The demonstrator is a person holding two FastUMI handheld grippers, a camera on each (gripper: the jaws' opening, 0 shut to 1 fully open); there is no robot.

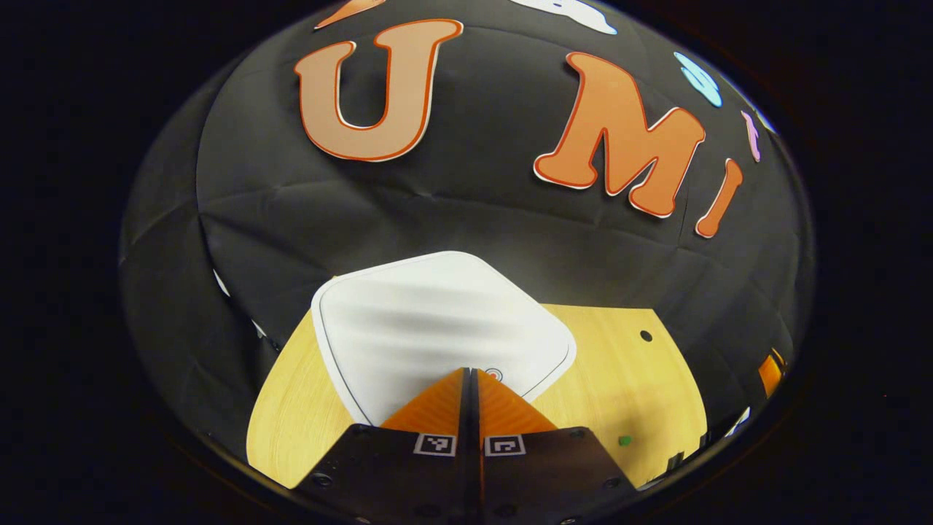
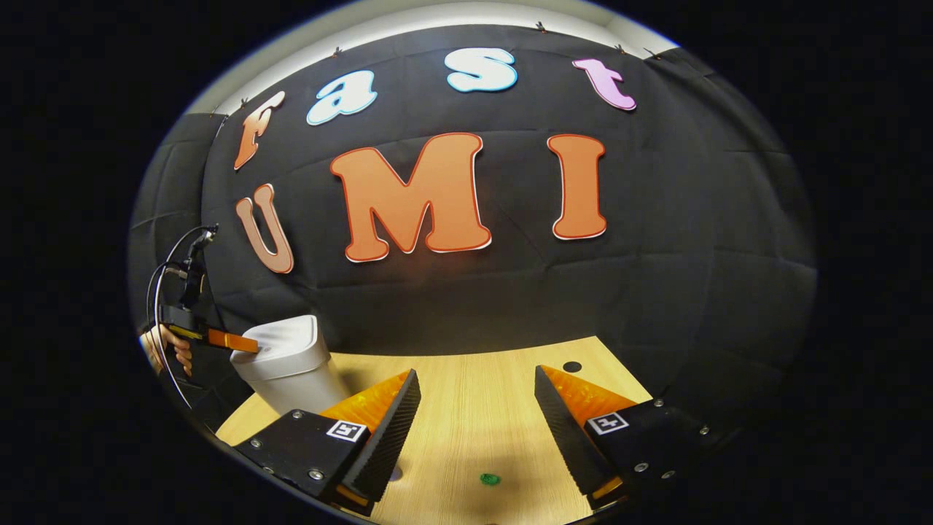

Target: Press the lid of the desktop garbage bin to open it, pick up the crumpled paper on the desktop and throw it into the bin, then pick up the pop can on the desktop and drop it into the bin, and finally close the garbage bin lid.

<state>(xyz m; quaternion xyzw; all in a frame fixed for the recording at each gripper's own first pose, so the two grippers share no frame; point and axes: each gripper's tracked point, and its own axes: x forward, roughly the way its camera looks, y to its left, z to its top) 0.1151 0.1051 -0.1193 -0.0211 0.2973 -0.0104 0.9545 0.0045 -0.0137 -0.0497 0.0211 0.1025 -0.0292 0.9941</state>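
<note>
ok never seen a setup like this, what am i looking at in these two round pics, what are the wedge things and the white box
A person holds a two-finger tool in each hand; each carries a camera looking along its own fingers. In the left gripper view, the left tool has its fingers together, tips at the lid of the white garbage bin, lid down. The right gripper view shows the right tool open over the wooden table, holding nothing, with the bin, the other tool and a hand at far left. A small green bit lies on the table.

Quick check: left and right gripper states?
Left gripper: shut, empty, tips at the bin lid.
Right gripper: open, empty, above the table.
</note>
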